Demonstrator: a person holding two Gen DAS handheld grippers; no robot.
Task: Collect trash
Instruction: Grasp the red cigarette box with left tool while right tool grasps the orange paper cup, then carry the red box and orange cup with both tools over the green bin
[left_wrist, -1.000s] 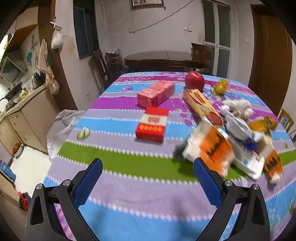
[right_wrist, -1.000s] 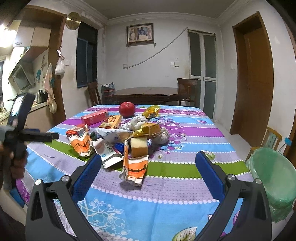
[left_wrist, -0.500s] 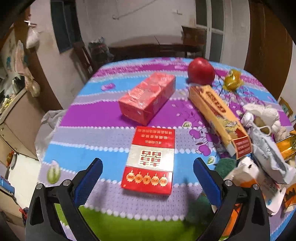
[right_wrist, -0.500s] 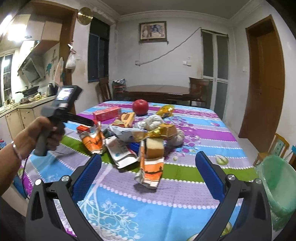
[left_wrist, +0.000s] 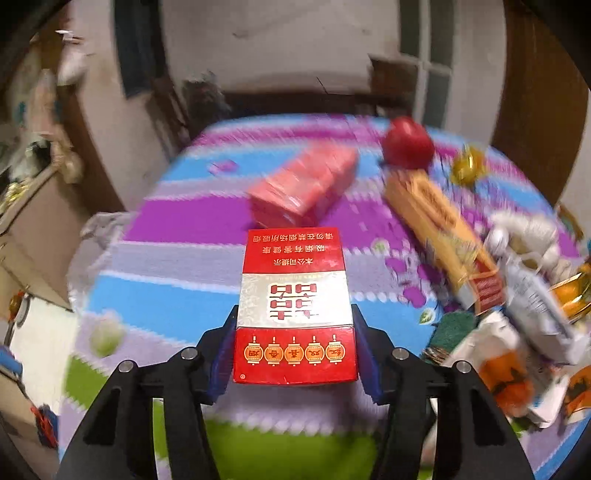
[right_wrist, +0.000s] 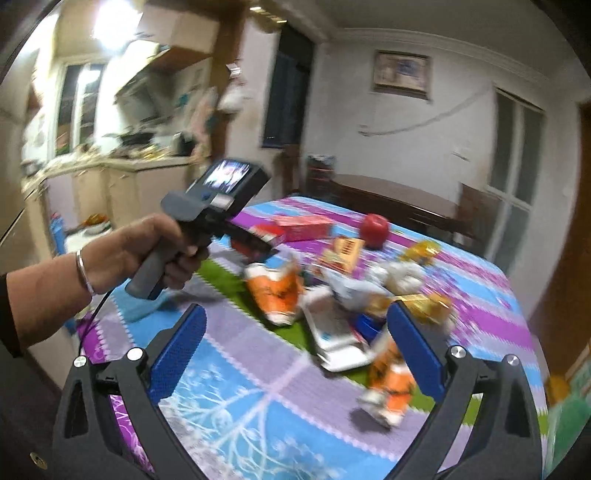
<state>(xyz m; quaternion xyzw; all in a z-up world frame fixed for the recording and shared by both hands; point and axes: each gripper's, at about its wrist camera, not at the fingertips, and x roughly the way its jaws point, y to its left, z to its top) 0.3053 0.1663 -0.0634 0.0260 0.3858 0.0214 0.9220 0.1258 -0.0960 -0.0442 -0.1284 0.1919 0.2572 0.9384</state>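
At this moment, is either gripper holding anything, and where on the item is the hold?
The left gripper, its jaws just closing, clamps the red cigarette pack by its two long side edges at the near end. The right gripper is open and holds nothing.

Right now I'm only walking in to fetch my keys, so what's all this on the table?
A person is clearing trash with a handheld claw in each hand. The left claw has just been closing and now grips a red cigarette pack by its sides. The right claw is open and empty, facing the heap of wrappers on the striped tablecloth.
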